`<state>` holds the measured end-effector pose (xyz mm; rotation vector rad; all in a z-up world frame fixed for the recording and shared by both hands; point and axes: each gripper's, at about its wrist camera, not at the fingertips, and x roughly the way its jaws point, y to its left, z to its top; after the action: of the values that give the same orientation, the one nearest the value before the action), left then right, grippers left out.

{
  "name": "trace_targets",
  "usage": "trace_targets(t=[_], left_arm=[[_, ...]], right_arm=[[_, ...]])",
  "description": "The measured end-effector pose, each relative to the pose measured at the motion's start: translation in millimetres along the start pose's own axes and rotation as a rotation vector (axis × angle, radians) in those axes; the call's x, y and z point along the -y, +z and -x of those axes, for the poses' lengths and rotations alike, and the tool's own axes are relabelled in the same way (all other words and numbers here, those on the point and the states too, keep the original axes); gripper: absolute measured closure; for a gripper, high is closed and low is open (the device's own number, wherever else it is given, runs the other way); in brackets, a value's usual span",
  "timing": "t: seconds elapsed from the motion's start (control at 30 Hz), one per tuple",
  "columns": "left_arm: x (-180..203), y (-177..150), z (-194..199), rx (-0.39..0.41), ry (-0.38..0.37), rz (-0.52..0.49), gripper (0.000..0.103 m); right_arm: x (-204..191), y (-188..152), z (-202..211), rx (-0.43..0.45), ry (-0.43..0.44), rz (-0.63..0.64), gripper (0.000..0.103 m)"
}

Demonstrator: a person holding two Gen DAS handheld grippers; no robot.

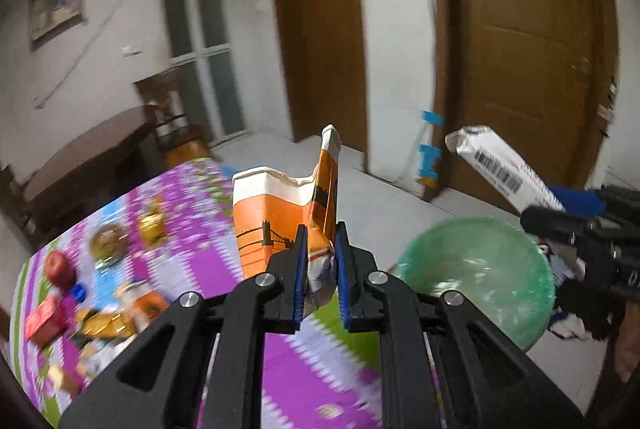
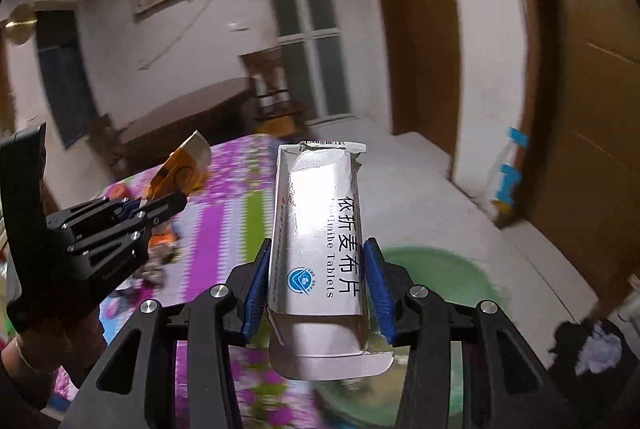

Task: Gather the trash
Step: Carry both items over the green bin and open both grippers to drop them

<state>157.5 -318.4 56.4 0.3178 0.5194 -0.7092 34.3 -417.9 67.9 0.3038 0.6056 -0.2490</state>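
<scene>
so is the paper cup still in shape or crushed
Crushed: the paper cup has one side folded inward and its rim torn, pinched flat between the left gripper's jaws.

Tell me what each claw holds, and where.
Left claw: crushed orange paper cup, by its crumpled side. Right claw: silver tablet box, across its lower half.

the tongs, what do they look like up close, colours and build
Both tongs match. The left tongs and right tongs are matte black linkage frames with angular cut-outs and round silver pivot bolts. Each finger carries a blue ribbed pad. No cables or markings show on them. No sleeve can be made out.
</scene>
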Motion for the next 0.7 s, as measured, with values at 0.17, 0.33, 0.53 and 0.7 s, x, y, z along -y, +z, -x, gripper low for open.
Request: trace_targets(t=[0.17, 0.33, 0.53, 0.7], left_arm=[[33, 18, -36, -0.039, -0.136, -0.070, 0.091], [61, 30, -69, -0.145, -0.309, -0.131, 0.091], [90, 19, -114, -0.286, -0.488, -0.209, 0.091], [104, -14, -138, -0.386, -0.505, -0.281, 0.091]], right_arm=[[59, 3, 0, -0.043, -0.096, -0.072, 0.056], [106, 3, -13, -0.121, -0.187, -0.125, 0.056], [143, -12, -30, -0.244, -0.250, -0.169, 0.056], [166, -42, -46, -0.323, -0.258, -0.201, 0.056]])
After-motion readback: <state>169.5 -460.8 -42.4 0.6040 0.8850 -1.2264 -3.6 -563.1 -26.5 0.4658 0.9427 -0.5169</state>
